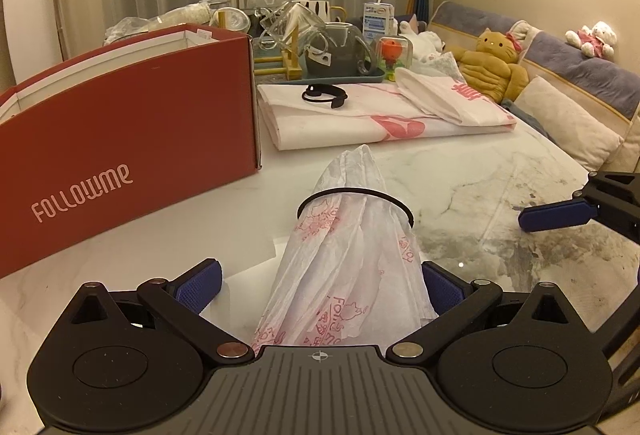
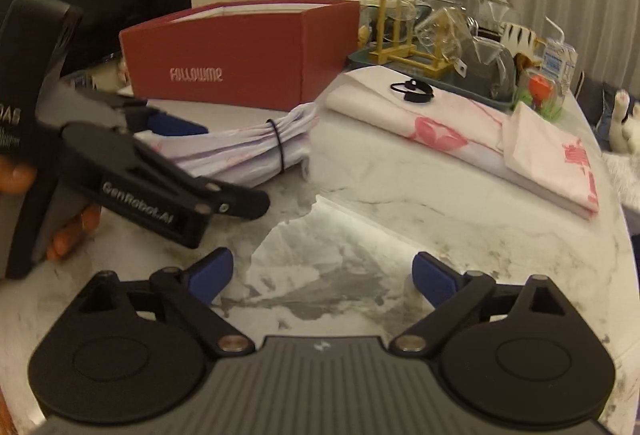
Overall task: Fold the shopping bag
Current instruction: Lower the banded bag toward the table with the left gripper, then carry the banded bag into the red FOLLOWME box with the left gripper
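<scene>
Your marble table [image 1: 500, 171] carries everything here, and the biggest thing on it is the red box [image 1: 132, 139] lettered FOLLOWME, standing at the left of the left wrist view. Beside it lies a flat folded white bag with pink print [image 1: 360, 115], a small black loop [image 1: 324, 96] resting on top and a smaller folded bag [image 1: 448, 99] overlapping its right end — behind them a tray of glassware [image 1: 320, 47]. The shopping bag [image 1: 352, 259] you are working on is rolled into a long bundle on the tabletop, ringed by a black elastic band [image 1: 356, 197] near its far end. Your left gripper [image 1: 320, 287] stands wide around the bundle's near end; the right pad touches the plastic, the left pad is clear of it, so nothing is clamped. Your right gripper [image 2: 322, 273] is spread wide over bare marble, well apart from the bundle, holding nothing.
</scene>
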A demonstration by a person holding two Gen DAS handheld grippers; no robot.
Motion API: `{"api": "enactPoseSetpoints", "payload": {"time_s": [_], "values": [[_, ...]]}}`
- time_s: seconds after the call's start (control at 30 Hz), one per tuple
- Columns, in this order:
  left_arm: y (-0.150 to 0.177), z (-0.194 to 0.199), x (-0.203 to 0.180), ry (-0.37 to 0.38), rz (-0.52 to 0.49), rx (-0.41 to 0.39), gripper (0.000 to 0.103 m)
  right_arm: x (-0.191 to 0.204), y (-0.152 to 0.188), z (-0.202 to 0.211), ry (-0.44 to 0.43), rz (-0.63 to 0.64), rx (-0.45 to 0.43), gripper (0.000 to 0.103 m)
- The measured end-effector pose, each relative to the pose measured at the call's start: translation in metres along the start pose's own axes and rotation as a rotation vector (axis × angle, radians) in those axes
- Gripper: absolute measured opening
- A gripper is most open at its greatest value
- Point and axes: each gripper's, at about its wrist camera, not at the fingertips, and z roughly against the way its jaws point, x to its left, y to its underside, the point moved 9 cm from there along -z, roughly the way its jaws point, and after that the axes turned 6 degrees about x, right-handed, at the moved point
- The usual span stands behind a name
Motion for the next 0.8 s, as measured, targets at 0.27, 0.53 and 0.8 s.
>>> {"api": "enactPoseSetpoints", "payload": {"time_s": [0.27,0.53,0.8], "values": [[0.002,0.002,-0.003,-0.002,0.002,0.0,0.103,0.0,-0.002,-0.003,0.008,-0.021,0.009,0.103],[-0.001,0.002,0.005,0.003,0.01,0.001,0.103,-0.007,0.0,-0.002,0.026,-0.043,0.006,0.103],[0.002,0.034,-0.01,0.136,0.03,-0.071,0.01,-0.009,0.0,-0.002,0.039,-0.057,0.005,0.103]]}}
